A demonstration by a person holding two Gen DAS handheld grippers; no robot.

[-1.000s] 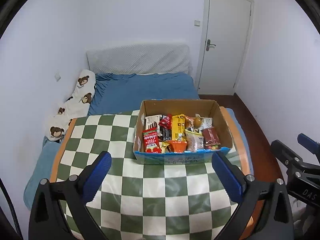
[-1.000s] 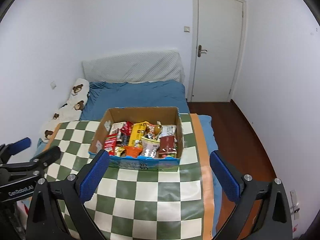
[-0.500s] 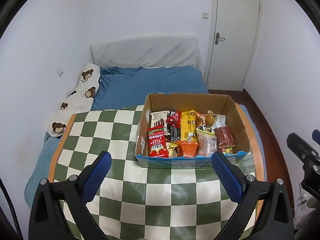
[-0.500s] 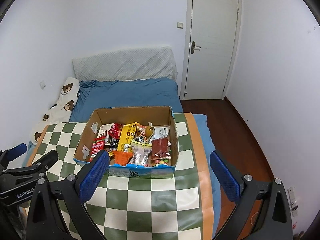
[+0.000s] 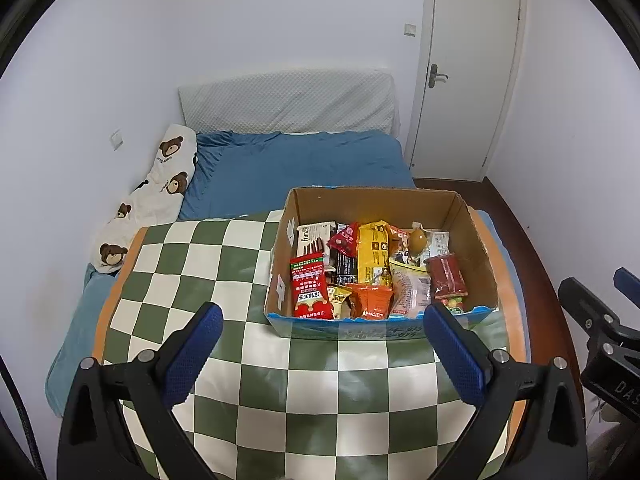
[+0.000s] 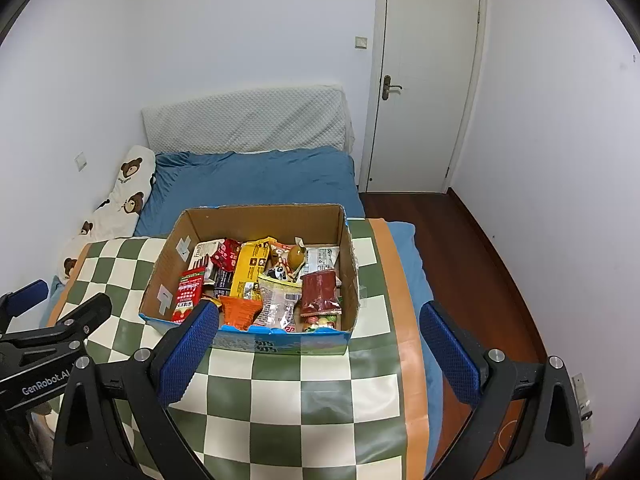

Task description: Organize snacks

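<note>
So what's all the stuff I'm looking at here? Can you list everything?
cardboard box: one, brown with a blue front, on the checkered table
snack packets: a dozen or so, red, yellow, orange, white and dark, packed inside the box
red packet: one, at the box's front left corner
table: one, green and white checkered cloth with an orange border, in the foreground
bed: one, blue sheet, behind the table
bear pillow: one, white with brown bears, along the bed's left side
headboard cushion: one, pale grey, against the wall
door: one, white, shut, back right
left gripper: black with blue pads, open, empty
right gripper: same, open, empty
</note>
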